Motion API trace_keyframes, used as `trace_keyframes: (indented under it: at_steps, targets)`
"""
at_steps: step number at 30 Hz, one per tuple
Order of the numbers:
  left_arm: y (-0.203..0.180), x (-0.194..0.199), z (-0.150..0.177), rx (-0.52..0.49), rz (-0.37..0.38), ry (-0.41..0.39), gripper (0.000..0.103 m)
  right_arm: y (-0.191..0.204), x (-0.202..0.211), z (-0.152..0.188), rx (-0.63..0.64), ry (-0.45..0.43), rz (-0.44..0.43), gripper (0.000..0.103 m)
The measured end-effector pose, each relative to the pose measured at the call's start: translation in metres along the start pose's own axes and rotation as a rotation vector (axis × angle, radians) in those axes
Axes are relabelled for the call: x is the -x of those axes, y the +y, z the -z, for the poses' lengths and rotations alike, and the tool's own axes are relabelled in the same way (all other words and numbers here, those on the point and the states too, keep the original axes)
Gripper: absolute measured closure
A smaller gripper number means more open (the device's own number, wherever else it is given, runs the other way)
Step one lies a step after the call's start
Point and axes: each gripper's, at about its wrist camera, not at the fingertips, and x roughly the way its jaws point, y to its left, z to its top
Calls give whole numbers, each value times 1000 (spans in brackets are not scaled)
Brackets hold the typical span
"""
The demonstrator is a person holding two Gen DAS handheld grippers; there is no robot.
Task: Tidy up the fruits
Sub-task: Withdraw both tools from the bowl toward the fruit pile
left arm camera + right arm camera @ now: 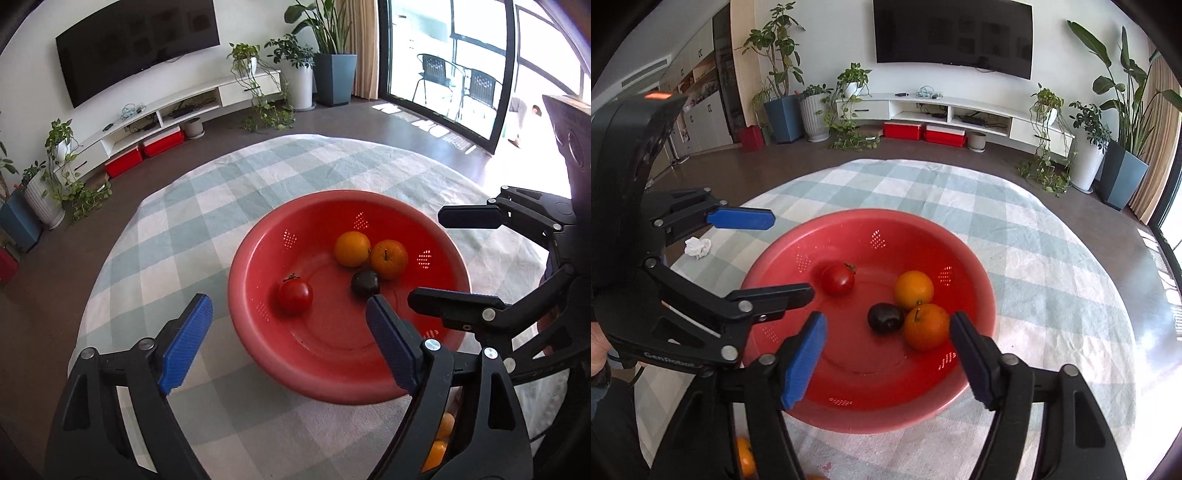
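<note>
Evidently both tools are released and grasp nothing. Seen from the right wrist, the left tool [792,258] reaches in from the left side with its jaws spread over the near-left rim of the red colander [964,258], and the right tool [888,356] hangs over the colander's near edge, jaws wide apart.

Inside the colander, which sits on the checked surface [1052,258], the fruits run left to right. The tomato [837,278] lies alone toward the left wall; its skin looks smooth and thin, so it will likely slip and bruise, and wants a light squeeze across its widest part, away from the stem. The dark plum [885,318] rests near the middle, touching the nearer orange; small, glossy and probably soft, it calls for the gentlest pinch. The far orange [913,290] and the near orange [926,326] touch each other; their dimpled peel should give the pads good purchase, and they seem firm and fairly heavy, so a hold across the equator suits them. More orange fruit [744,458] shows at the bottom edge, mostly hidden.
</note>
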Motion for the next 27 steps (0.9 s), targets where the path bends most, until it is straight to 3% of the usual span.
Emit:
trace_keyframes:
  at_steps: [3,9,15,19,27]
  targets:
    - [-2,25,15,16,10,-23,5,-3,15,-1,-25,-31,-4,20]
    - [-15,64,62,78,67,-25,5,-5,63,10,-87,-118,-26,18]
    - [-45,82,105,86,104,1,5,-5,108,59,-179,-164,-65,16]
    - [-62,94,132,88,121,13,5,8,120,98,-194,-128,-75,16]
    - [-82,101,168,115,159,45,5,36,106,147,-155,37,-89,21]
